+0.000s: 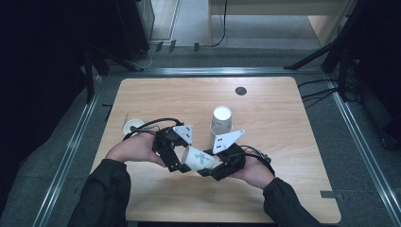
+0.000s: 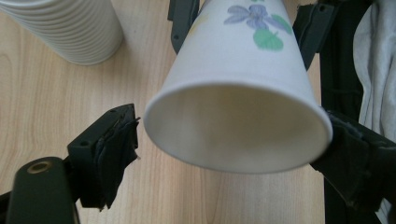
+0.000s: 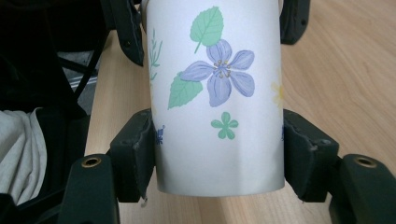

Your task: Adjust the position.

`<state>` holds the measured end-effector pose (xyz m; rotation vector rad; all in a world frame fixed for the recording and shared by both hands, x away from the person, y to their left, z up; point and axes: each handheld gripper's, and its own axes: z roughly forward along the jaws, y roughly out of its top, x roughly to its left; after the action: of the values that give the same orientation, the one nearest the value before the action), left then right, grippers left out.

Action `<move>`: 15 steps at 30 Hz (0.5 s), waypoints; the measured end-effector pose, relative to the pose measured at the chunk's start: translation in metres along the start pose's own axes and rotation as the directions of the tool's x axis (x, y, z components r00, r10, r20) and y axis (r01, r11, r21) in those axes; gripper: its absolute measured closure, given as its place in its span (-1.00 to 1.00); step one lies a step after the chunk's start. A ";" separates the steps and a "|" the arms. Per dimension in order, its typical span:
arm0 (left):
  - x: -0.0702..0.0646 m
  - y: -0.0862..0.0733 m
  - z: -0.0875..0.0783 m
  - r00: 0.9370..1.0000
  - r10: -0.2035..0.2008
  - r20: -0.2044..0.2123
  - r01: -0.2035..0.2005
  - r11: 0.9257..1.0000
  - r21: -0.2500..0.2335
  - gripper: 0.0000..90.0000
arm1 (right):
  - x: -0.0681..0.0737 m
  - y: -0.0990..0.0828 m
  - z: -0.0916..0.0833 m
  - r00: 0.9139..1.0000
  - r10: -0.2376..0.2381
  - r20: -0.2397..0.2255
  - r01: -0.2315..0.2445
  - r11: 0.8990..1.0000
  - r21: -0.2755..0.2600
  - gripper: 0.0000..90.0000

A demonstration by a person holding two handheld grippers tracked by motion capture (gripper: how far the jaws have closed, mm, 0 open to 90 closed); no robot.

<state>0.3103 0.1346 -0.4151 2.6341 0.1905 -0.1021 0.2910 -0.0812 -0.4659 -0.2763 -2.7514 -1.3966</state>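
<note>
A paper cup with flowers [image 1: 197,158] is lying on its side in the air, low in the middle of the high view, between two grippers. A person's two hands are coming in from the bottom of the frame, with dark sleeves.

The right gripper [image 1: 213,166] is squeezing the cup near its bottom end. In the right gripper view, the cup [image 3: 217,98] is filling the middle of the frame, and both black jaws are pressing on its sides, low in the picture. A purple flower and green leaves are showing on the cup there.

The left gripper [image 1: 177,160] is sitting at the cup's open end. In the left gripper view, the round mouth of the cup [image 2: 238,93] is facing the camera in the middle of the frame. The jaw at the lower left is standing a little away from the rim, with a gap of table showing. The jaw at the right edge is right against the rim. So this gripper is partly open and is not squeezing the cup.

A stack of white cups [image 1: 221,120] is standing upright on the wooden table [image 1: 279,189], just above the grippers in the high view. In the left gripper view the stack [image 2: 70,28] is at the upper left. A small white lid [image 1: 132,126] is lying at the left of the table.
</note>
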 end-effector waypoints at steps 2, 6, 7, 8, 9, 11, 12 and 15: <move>0.001 -0.004 -0.002 1.000 -0.012 0.017 0.012 1.000 -0.019 -0.72 | -0.001 0.000 -0.003 1.000 0.008 0.001 -0.007 1.000 -0.009 -0.23; 0.002 -0.012 -0.006 0.999 -0.031 0.014 0.032 0.999 -0.043 -0.72 | -0.003 -0.001 -0.009 1.000 0.009 0.008 -0.009 1.000 -0.021 -0.23; 0.002 -0.015 -0.006 0.999 -0.035 0.005 0.035 0.998 -0.054 -0.72 | -0.003 -0.001 -0.011 1.000 0.014 0.008 -0.014 1.000 -0.023 -0.24; 0.002 -0.016 -0.007 0.999 -0.043 -0.001 0.043 0.997 -0.064 -0.72 | -0.002 -0.002 -0.013 1.000 0.017 0.014 -0.016 1.000 -0.023 -0.24; 0.002 -0.018 -0.008 0.999 -0.051 0.001 0.051 0.996 -0.079 -0.72 | -0.002 -0.002 -0.014 1.000 0.019 0.015 -0.019 0.999 -0.027 -0.24; 0.001 -0.023 -0.009 0.998 -0.061 -0.009 0.060 0.993 -0.106 -0.72 | -0.003 -0.004 -0.017 1.000 0.019 0.022 -0.018 0.999 -0.042 -0.24; 0.001 -0.026 -0.010 0.998 -0.069 -0.006 0.068 0.991 -0.117 -0.71 | -0.003 -0.004 -0.018 1.000 0.025 0.019 -0.024 0.999 -0.044 -0.24; 0.000 -0.034 -0.010 0.996 -0.087 -0.021 0.083 0.986 -0.147 -0.71 | -0.004 -0.005 -0.021 0.999 0.021 0.026 -0.020 0.999 -0.051 -0.24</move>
<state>0.3059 0.1692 -0.4221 2.4823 0.3080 -0.0777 0.2933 -0.1019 -0.4577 -0.3262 -2.7286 -1.4696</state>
